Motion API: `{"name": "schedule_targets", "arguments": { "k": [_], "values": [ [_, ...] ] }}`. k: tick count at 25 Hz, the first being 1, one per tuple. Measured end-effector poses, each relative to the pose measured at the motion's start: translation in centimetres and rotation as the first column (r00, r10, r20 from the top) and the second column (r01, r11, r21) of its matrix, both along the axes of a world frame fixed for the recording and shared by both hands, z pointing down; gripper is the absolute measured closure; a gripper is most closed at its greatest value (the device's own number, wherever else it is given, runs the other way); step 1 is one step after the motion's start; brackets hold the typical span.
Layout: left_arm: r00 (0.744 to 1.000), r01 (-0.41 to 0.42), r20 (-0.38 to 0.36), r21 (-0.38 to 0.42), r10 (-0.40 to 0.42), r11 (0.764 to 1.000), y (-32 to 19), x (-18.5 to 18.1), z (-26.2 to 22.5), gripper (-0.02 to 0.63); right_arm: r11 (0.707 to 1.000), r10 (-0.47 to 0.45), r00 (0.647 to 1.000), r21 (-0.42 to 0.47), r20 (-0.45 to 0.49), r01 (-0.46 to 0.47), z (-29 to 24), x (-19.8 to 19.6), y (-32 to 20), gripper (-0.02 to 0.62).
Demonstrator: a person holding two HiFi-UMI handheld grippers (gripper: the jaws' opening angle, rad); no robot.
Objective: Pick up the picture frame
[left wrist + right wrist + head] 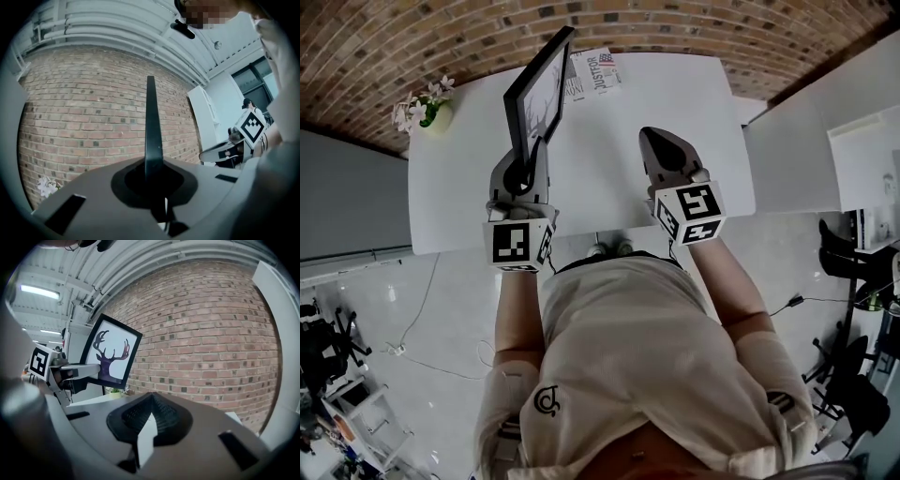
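The black picture frame (539, 89) with a deer print is held in the air over the white table (703, 103), tilted on edge. My left gripper (525, 173) is shut on its lower edge. In the left gripper view the frame (151, 131) rises edge-on from between the jaws of the left gripper (152, 183). My right gripper (654, 139) hovers beside it to the right, shut with nothing in it. The right gripper view shows the deer print side of the frame (111, 352) up to the left, the left gripper (89, 370) clamped on it, and the right gripper (151, 416) closed.
A small pot of pale flowers (422, 111) stands at the table's far left corner. A printed booklet (595, 70) lies at the far edge behind the frame. A brick wall (694, 28) runs behind the table, and a white cabinet (802, 141) stands to its right.
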State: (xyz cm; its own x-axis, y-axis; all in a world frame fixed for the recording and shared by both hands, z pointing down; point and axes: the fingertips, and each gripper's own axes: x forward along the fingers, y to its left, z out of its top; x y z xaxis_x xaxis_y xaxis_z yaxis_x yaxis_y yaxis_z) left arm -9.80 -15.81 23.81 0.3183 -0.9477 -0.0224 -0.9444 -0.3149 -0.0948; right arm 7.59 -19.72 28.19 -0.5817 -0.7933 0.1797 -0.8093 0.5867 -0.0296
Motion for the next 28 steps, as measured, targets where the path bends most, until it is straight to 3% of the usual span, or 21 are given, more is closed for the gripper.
{"name": "schedule_targets", "arguments": {
  "k": [8, 18, 28],
  "values": [
    [0.998, 0.024, -0.051, 0.048, -0.021, 0.999, -0.2, -2.3, -1.0, 0.583, 0.99, 0.041, 0.997, 0.136, 0.06, -0.049, -3.0, -0.4, -0.2, 0.589],
    [0.998, 0.008, -0.058, 0.058, -0.004, 0.998, -0.4, -3.6, -1.6, 0.584, 0.994, 0.03, 0.999, 0.104, 0.032, -0.033, -2.2, -2.2, 0.0, 0.591],
    [0.992, -0.021, -0.121, 0.03, 0.024, 0.999, 0.4, -4.8, -0.8, 0.584, 0.99, 0.089, 0.995, 0.108, 0.054, -0.094, -1.8, -2.7, 0.6, 0.591]
  ]
}}
